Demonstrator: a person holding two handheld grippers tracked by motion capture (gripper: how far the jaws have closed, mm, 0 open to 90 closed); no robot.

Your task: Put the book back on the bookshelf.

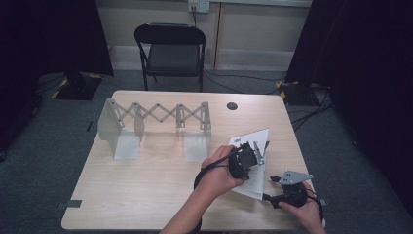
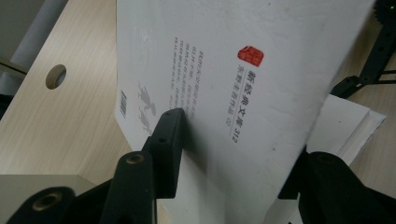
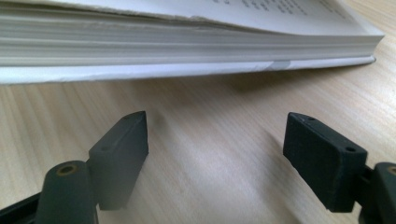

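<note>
Forearms are coming in from the bottom of the high view, each hand carrying a gripper over the near right part of the table (image 1: 146, 195). The left gripper (image 1: 253, 157) is reaching onto the white book (image 1: 255, 141), which is lying near the table's right edge with its top cover tilting upward. The right gripper (image 1: 276, 181) is waiting low beside the book's near side. An expanding rack (image 1: 156, 114) is standing well apart, toward the far left.

Looking along the left gripper, its jaws are pinching the lifted cover (image 2: 261, 79), printed side facing the camera, with the page block (image 2: 355, 126) lying beneath.

Looking along the right gripper, its jaws are standing wide with nothing between them, hovering over bare wood just before the book's page edges (image 3: 187, 46).

Judging from this, the thin cover could be slipping from the pinch or creasing if lifted further, since only a small bite is being taken and nothing is pinning the pages down.
</note>
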